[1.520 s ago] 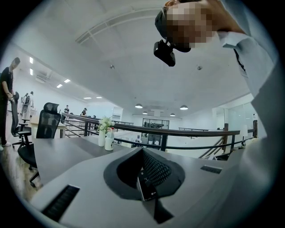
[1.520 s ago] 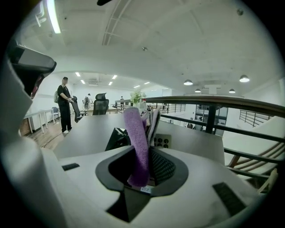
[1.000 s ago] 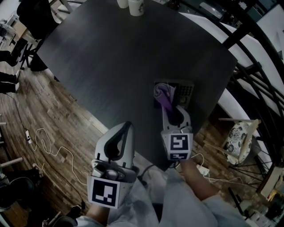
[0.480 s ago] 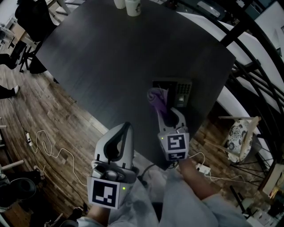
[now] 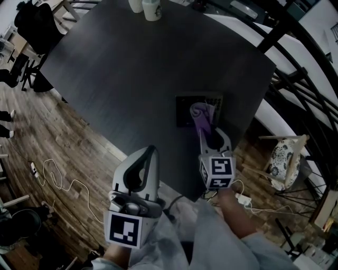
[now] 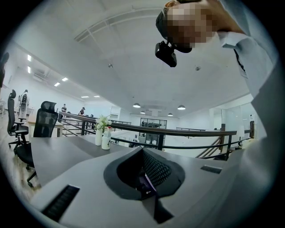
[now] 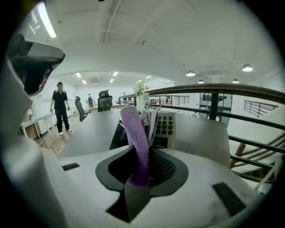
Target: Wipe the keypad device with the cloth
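Observation:
The keypad device (image 5: 184,111) lies near the right edge of the dark table (image 5: 132,68), its grey button panel (image 5: 214,101) on the right side. A purple cloth (image 5: 202,117) rests on top of it, and my right gripper (image 5: 205,128) is shut on the cloth's near end. In the right gripper view the cloth (image 7: 135,129) stands up out of the right gripper (image 7: 141,171) and hides the left part of the keypad device (image 7: 166,126). My left gripper (image 5: 151,151) hangs shut and idle off the table's near edge, and in its own view the left gripper (image 6: 149,189) points up and away.
Two white cups (image 5: 151,8) stand at the table's far edge. A black railing (image 5: 296,79) and a stool with a patterned cushion (image 5: 284,161) are to the right. Cables (image 5: 58,176) and a power strip (image 5: 243,199) lie on the wood floor.
The right gripper swept the cloth left across the device, then back to the right over the keypad side. The left gripper stayed put.

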The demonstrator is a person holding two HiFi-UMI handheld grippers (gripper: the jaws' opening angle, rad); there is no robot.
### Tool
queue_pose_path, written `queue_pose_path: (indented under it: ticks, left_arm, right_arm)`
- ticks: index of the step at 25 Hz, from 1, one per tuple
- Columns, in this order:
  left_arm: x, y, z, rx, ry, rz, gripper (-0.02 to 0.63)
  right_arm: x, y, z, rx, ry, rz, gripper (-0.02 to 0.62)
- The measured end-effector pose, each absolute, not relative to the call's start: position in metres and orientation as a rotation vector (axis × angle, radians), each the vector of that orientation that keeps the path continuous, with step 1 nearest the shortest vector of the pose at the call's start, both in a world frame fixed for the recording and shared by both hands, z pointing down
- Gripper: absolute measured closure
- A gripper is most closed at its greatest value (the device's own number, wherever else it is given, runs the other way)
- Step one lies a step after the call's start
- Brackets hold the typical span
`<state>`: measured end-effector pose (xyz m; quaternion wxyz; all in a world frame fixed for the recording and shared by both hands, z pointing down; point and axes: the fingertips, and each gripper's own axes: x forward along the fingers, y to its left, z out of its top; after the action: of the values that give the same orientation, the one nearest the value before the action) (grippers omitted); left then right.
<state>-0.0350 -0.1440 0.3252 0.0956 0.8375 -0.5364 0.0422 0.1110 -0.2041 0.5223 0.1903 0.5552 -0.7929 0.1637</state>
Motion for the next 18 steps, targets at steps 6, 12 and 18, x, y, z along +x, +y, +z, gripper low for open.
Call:
queue_pose_path:
  ticks: [6,12,18]
  left_arm:
    - [-0.027,-0.144,0.323,2.500,-1.569,0.123,0.594]
    - [-0.024,-0.144,0.321,2.510,-1.558,0.118,0.594]
    - [-0.021,-0.144,0.317,2.521,-1.556,0.099,0.592]
  right_arm:
    - [0.145,-0.202,0.526,1.659,-2.161,0.500,0.497]
    - [0.169,-0.200,0.529,1.712,-2.097,0.521,0.497]
    - [0.186,-0.205,0.496,1.683,-2.058,0.295,0.497]
